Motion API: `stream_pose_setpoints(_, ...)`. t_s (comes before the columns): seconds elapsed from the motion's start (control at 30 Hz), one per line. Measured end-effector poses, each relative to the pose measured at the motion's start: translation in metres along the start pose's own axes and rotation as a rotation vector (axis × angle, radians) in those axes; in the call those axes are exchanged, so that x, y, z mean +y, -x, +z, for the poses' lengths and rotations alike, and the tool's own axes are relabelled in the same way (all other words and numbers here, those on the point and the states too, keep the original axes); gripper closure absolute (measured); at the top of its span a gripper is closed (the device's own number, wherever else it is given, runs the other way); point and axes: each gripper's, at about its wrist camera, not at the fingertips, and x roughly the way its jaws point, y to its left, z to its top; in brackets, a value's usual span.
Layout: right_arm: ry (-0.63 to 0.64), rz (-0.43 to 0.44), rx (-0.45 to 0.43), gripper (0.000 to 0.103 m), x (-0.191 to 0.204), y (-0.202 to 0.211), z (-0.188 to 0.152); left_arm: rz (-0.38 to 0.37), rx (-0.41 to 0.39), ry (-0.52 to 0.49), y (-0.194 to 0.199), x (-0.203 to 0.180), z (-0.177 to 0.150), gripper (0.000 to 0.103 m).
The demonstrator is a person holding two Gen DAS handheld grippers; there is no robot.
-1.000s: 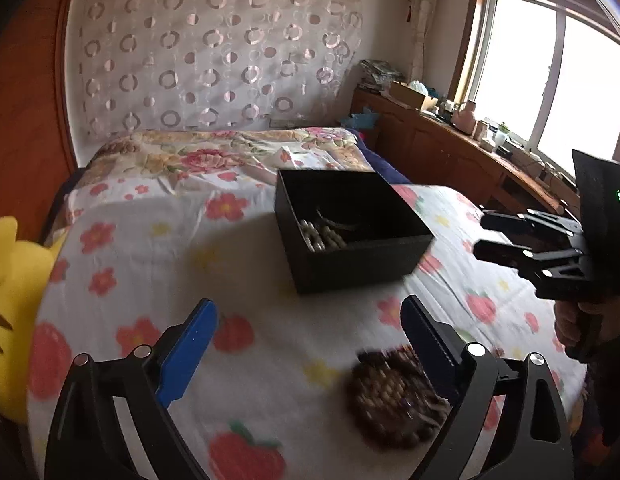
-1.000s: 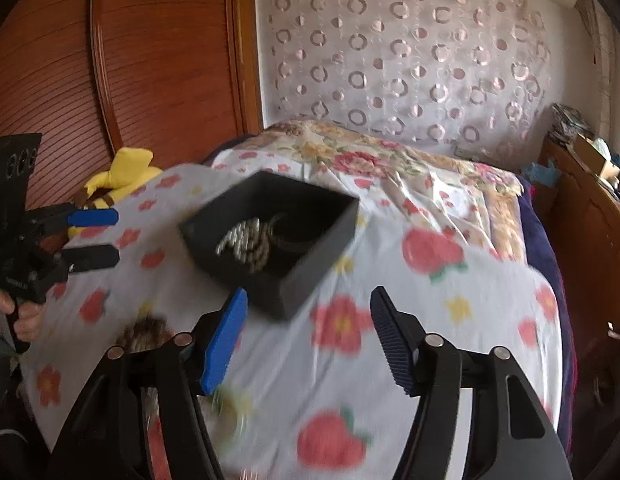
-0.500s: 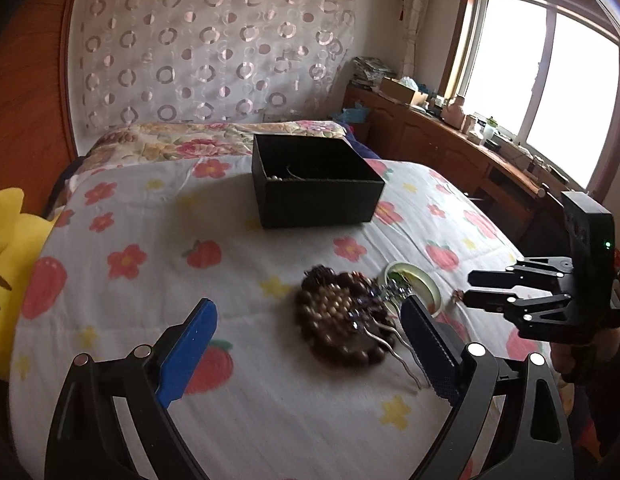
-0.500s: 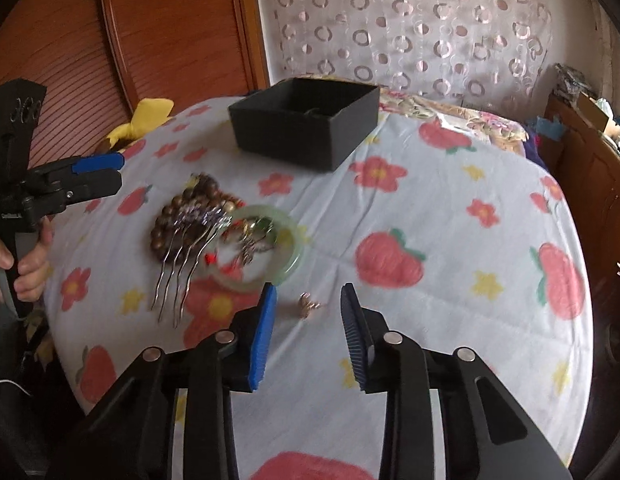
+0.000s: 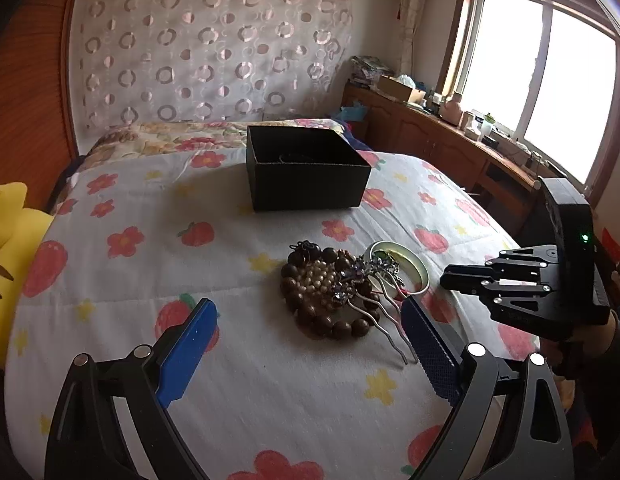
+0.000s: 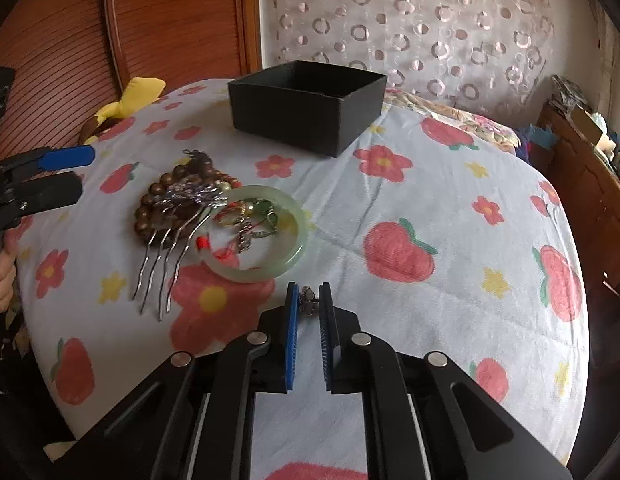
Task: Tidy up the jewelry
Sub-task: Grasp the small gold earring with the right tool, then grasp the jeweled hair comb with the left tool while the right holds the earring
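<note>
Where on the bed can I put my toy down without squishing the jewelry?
There's bare bedspread between the yellow plush and the wooden beads, and more right of the black box in the right wrist view. It's crowded where beads, hair comb and green bangle pile together.

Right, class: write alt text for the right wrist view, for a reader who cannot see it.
The right gripper has its fingers closed on a small ring on a flowered bedsheet. Just beyond lie a green bangle, a metal hair comb and wooden beads, with an open black box behind.
</note>
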Motion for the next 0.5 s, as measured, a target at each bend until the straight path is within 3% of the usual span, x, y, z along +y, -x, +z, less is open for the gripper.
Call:
stream_pose_setpoints(0.37, -0.033, 0.01, -0.044, 0.091, -0.002, 0.017, -0.014, 0.014, 0.058, -0.029, -0.024, -0.003, 0.002, 0.014)
stream_pose_setpoints(0.5, -0.047, 0.021, -0.049, 0.091, -0.004, 0.015, -0.014, -0.008, 0.09, -0.042, -0.034, -0.007, 0.008, 0.038)
